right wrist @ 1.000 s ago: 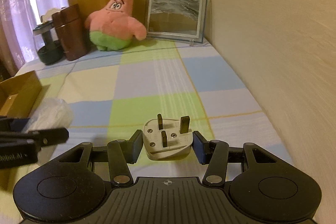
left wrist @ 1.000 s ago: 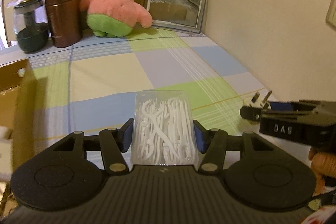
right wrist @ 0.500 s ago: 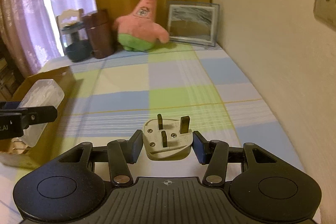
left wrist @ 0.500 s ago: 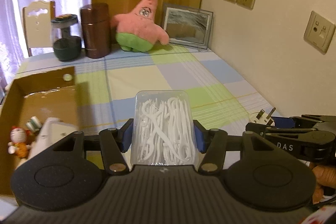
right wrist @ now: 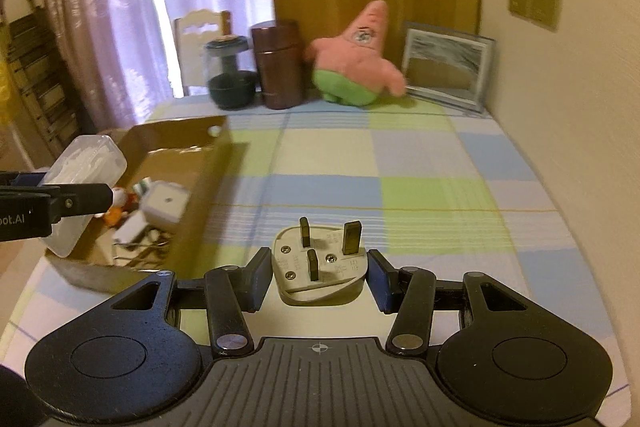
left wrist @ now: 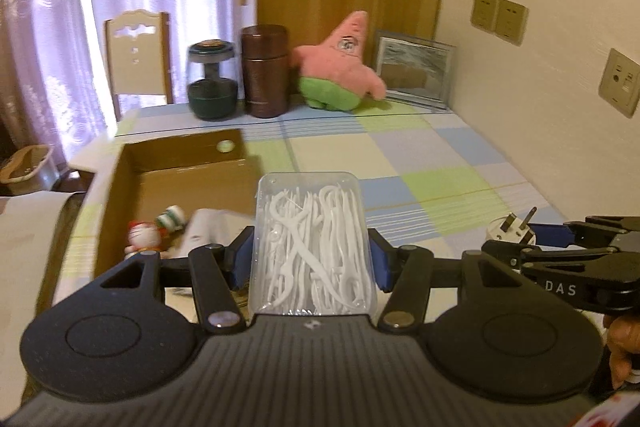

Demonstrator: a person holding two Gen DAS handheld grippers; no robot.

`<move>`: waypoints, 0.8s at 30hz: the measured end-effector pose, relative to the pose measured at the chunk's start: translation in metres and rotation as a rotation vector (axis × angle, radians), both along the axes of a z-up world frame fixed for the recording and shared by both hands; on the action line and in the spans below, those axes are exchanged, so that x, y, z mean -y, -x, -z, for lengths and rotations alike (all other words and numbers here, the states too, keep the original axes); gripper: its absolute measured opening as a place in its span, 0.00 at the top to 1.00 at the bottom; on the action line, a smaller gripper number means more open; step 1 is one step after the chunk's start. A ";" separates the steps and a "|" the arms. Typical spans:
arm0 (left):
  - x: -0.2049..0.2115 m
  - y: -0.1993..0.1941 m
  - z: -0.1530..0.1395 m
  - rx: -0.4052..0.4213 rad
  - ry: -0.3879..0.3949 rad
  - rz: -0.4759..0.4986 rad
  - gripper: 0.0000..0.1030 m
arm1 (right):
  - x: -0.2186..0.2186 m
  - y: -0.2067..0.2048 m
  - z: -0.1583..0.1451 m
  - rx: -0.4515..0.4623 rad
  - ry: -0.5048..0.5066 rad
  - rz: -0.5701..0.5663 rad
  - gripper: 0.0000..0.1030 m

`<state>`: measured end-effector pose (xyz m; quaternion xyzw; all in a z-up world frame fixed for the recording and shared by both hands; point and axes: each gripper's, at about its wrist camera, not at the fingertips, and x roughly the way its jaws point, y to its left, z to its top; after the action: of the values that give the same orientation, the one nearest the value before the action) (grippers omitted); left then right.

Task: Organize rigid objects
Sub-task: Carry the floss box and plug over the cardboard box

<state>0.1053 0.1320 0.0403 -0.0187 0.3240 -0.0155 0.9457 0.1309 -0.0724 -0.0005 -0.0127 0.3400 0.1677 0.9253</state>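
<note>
Left tool [left wrist: 312,259] pinches a clear box of floss picks [left wrist: 311,247], carried over the near edge of the cardboard box [left wrist: 180,163] at 10 o'clock. Right tool [right wrist: 318,275] pinches a three-pin plug [right wrist: 320,267] above the checked surface [right wrist: 420,163]. Box already holds a small figurine [left wrist: 140,235] and other items; both carried pieces are not yet deposited.

Both wrist views share the box [left wrist: 168,163].
</note>
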 end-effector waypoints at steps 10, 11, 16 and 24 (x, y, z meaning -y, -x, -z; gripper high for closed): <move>-0.047 0.033 0.001 -0.012 -0.021 -0.084 0.49 | -0.055 0.012 0.003 0.006 0.017 -0.115 0.54; -0.051 0.036 0.001 -0.013 -0.022 -0.091 0.49 | -0.060 0.013 0.004 0.007 0.018 -0.124 0.54; -0.070 0.043 0.001 -0.019 -0.026 -0.119 0.49 | -0.084 0.015 0.003 0.012 0.027 -0.165 0.54; -0.095 0.044 0.003 -0.024 -0.023 -0.147 0.49 | -0.111 0.013 0.004 0.010 0.035 -0.211 0.54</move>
<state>0.0608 0.2268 0.0368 -0.0316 0.3331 0.0578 0.9406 0.1183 0.0385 -0.0046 -0.0656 0.3351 0.2580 0.9038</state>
